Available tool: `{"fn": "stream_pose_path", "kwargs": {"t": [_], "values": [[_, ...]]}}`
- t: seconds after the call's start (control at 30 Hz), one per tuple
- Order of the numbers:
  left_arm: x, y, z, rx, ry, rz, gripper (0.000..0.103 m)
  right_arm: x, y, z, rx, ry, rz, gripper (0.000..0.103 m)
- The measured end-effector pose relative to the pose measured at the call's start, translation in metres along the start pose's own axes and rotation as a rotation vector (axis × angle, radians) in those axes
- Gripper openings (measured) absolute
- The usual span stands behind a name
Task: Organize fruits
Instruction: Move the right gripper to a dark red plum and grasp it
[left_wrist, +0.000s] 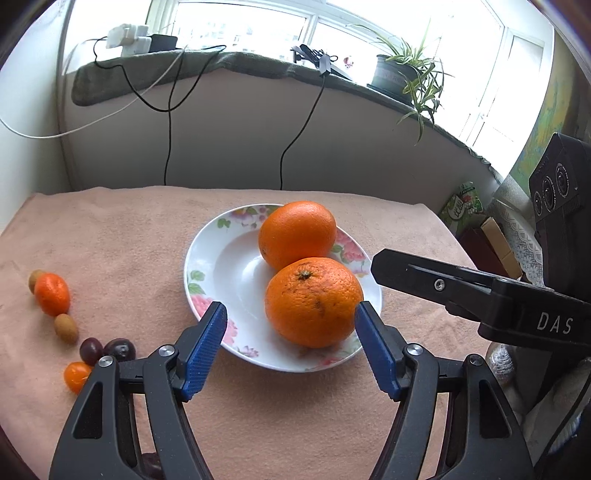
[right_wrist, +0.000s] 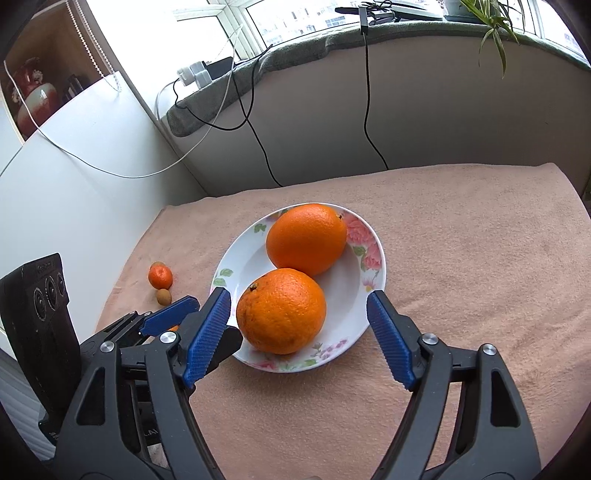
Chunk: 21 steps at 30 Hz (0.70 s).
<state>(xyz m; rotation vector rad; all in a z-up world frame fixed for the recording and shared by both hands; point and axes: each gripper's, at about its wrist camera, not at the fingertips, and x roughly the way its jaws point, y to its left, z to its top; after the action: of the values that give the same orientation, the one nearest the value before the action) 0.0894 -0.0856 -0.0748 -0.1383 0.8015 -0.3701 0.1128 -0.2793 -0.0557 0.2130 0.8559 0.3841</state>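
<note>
Two large oranges sit touching in my floral plate, stem ends up. On the cloth to its left I count one small mandarin, two tan fruits, two dark plums and an orange cherry tomato.

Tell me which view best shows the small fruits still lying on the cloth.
The left wrist view: the small fruits lie in a row left of the plate, an orange one, two tan, two dark purple and another orange. The right wrist view shows only the orange one and one tan; the left hand-held gripper hides the rest.
</note>
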Motion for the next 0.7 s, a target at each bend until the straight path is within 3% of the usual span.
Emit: {"fn": "stream_pose_path", "kwargs": {"t": [0.17,0.33,0.5,0.7], "values": [[-0.015,0.02,-0.006,-0.022,-0.027,0.019,0.072,-0.004,0.013,-0.003,-0.064,-0.025,-0.02,0.079],[-0.034,0.051,-0.014,-0.058,-0.048,0.084,0.072,-0.008,0.032,-0.01,-0.139,-0.054,-0.015,0.079],[-0.059,0.091,-0.029,-0.113,-0.06,0.161,0.072,-0.01,0.052,-0.021,-0.184,-0.085,0.043,0.079],[-0.082,0.127,-0.047,-0.181,-0.07,0.242,0.072,0.004,0.08,-0.032,-0.26,-0.043,0.083,0.079]]}}
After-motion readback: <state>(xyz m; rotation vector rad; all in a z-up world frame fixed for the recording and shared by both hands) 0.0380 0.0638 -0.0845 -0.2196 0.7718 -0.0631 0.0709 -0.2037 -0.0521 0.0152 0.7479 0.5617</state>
